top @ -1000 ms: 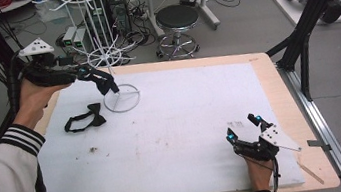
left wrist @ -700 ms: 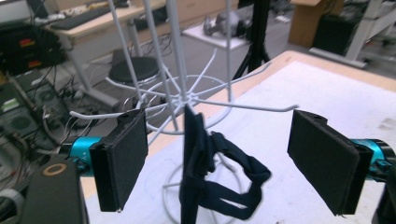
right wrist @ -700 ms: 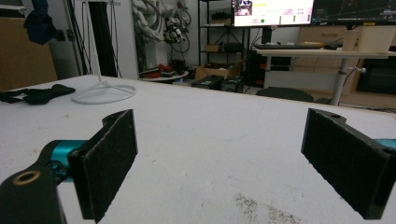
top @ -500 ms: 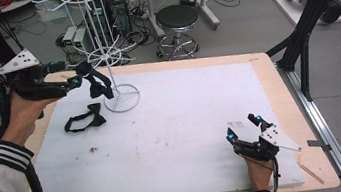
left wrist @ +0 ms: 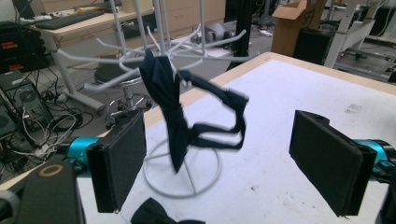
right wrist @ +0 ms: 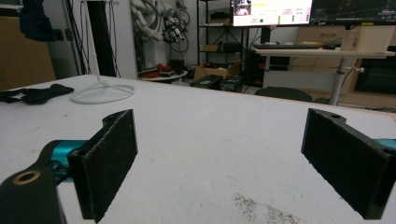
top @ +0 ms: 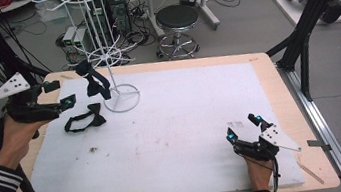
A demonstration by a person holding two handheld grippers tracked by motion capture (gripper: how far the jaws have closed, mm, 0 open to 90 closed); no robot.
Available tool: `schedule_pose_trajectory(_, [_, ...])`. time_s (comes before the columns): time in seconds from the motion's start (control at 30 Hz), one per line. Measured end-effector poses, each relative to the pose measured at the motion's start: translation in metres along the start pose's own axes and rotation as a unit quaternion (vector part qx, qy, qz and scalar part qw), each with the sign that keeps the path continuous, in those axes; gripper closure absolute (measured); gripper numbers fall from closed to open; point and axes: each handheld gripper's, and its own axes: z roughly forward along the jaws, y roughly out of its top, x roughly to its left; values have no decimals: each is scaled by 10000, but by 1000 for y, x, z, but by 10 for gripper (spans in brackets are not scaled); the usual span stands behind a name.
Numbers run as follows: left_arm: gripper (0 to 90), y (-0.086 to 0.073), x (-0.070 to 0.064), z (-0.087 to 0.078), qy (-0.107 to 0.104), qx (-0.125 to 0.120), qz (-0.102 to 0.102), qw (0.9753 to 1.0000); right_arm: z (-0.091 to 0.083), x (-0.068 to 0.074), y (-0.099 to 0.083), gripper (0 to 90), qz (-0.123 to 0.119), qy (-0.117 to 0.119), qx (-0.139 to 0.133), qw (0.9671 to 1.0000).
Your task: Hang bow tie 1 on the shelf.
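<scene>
1. Dark navy bow tie (left wrist: pixel 180 105) hanging from a prong of the white wire rack (top: pixel 101 45), upper left of the high view; strap looping to the right in the left gripper view.
2. Left claw (top: pixel 59 94) spread wide, holding nothing, left of the hanging tie and apart from it.
3. Second bow tie (top: pixel 85 119) flat on the white surface (top: pixel 177 120), just left of the rack's ring base (top: pixel 122 98).
4. Right claw (top: pixel 244 127) wide too, empty, resting low at the lower right of the surface, well apart from both ties.
</scene>
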Motion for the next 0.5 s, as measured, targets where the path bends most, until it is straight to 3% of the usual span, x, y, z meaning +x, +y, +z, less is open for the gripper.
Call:
schedule_pose_trajectory(0.27, [194, -34, -4, -16, 105, -211, -221, 9995, 0, 0, 0, 100, 16, -11, 10, 10000])
schedule_pose_trajectory(0.5, [194, -58, -18, -26, 313, -380, -185, 9986, 0, 0, 0, 99, 32, -21, 17, 10000])
